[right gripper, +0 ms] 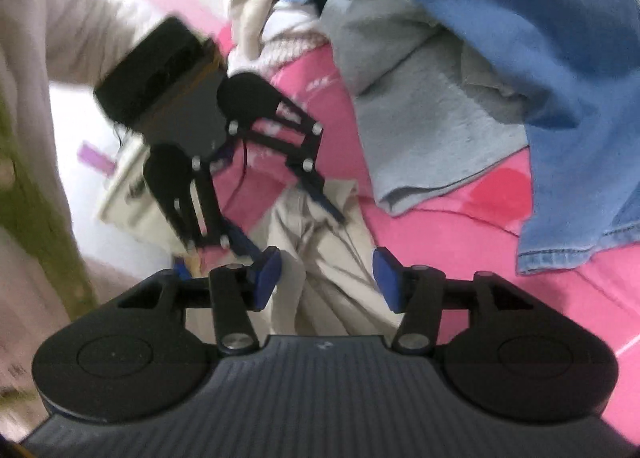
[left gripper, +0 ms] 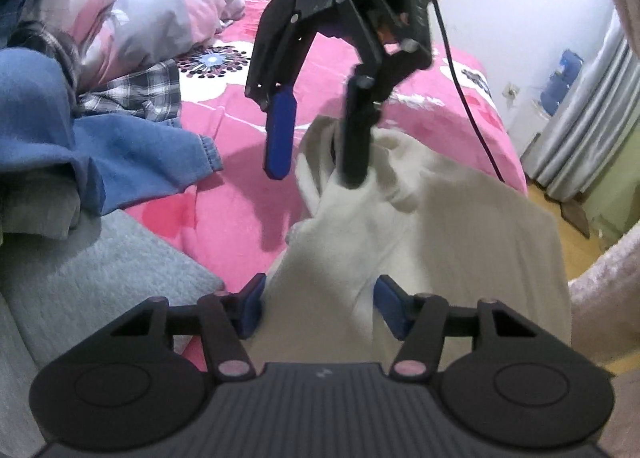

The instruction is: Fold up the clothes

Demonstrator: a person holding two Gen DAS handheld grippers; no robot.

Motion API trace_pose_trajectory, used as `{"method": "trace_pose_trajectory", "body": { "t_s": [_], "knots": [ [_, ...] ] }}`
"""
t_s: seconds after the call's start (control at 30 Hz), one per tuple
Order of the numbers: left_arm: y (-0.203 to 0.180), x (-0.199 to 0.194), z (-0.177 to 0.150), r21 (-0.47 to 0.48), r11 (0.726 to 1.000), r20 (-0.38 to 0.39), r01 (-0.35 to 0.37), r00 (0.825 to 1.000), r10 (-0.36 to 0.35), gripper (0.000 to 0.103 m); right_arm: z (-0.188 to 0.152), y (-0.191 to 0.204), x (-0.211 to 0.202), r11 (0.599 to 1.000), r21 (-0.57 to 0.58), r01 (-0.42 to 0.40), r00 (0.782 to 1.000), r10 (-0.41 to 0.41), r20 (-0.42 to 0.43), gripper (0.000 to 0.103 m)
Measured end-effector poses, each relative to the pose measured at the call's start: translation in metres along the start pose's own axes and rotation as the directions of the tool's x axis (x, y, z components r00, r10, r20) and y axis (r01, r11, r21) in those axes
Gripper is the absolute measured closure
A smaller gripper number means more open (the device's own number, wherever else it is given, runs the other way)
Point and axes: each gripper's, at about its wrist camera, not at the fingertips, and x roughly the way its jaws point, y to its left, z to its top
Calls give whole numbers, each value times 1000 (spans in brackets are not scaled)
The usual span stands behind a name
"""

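**Black grippers with blue pads**

The left gripper (left gripper: 320,308) and the right gripper (right gripper: 326,278) look the same: black linkage arms, round silver screws, dark blue pads (left gripper: 280,134), and a ribbed grey body (with a small pale mark). A thin dark cable (left gripper: 468,98) hangs from one. The person wears a fluffy cream sleeve (left gripper: 600,274).

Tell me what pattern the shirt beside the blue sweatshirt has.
Black, white and grey plaid shirt, clearest in the left wrist view.

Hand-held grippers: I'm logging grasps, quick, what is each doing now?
Left hand-held gripper: open, cream garment between its pads, not pinched.
Right hand-held gripper: open, same cream garment beneath it, not held.
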Motion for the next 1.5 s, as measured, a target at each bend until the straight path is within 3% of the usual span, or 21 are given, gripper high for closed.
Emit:
{"method": "trace_pose_trajectory", "body": {
  "t_s": [0.13,0.23,0.33,0.4,0.47,0.6,0.67,0.73,0.8,0.83,0.87,0.97,1.03,1.07,1.13,1.17,1.23,1.3,1.33,1.4,1.5],
  "knots": [
    [-1,1,1,28,1000,-19,-9,1000,10,44,-5,6,27,987,-162,-19,987,-7,-159,46],
    [0,0,0,28,999,-25,-16,1000,17,44,-10,4,33,983,-176,-44,979,7,-204,48],
    [0,-1,0,36,999,-28,-26,999,27,43,-6,-6,27,994,-75,-81,975,63,-215,82],
    [1,-3,0,28,999,-22,-20,1000,21,42,-5,-20,18,978,65,-199,957,208,-201,89],
    [2,-1,0,19,1000,-33,-21,999,22,42,-8,-33,15,937,180,-300,929,330,-168,90],
    [3,10,-4,22,999,-72,-27,997,28,40,-23,-57,31,947,268,-176,963,222,-153,76],
    [7,11,-5,1,1000,-76,-10,997,10,38,-26,-58,24,946,275,-170,967,214,-137,69],
    [9,11,-6,-13,1000,-77,3,997,-4,38,-26,-51,14,958,237,-159,972,194,-130,49],
    [10,12,-6,-19,1000,-79,10,997,-11,38,-31,-45,5,965,199,-168,973,195,-125,48],
    [11,12,-6,-24,1000,-78,15,997,-17,38,-35,-44,5,963,202,-177,971,205,-123,55],
    [11,11,-5,-30,999,-77,24,997,-27,37,-38,-48,7,948,245,-204,960,243,-139,85],
    [15,10,-2,-61,997,-78,49,995,-54,35,-41,-62,7,821,369,-436,864,497,-84,89],
    [19,15,-3,-88,995,-99,47,994,-56,37,-51,-83,14,762,458,-458,840,539,-56,88],
    [22,19,-4,-102,994,-107,46,993,-57,36,-61,-98,19,745,510,-430,852,522,-44,86],
    [28,25,-5,-144,988,-107,50,992,-66,32,-92,-138,31,637,682,-360,876,482,13,82],
    [33,27,-4,-180,982,-110,57,991,-78,30,-104,-149,30,545,739,-396,856,510,83,80],
    [41,25,-5,-253,965,-102,66,990,-94,29,-107,-148,10,575,716,-396,882,455,123,75],
    [48,23,-6,-317,946,-90,68,991,-101,27,-107,-137,-18,654,669,-354,922,362,134,60],
    [49,20,-7,-345,936,-84,63,992,-98,27,-107,-131,-30,685,663,-302,948,287,135,51],
    [52,12,-9,-411,911,-65,42,995,-75,27,-107,-115,-50,750,637,-180,984,124,132,48],
    [55,-13,-14,-534,846,-12,-16,1000,12,26,-91,-74,-77,852,524,-6,981,-96,166,55]
  ]
}}
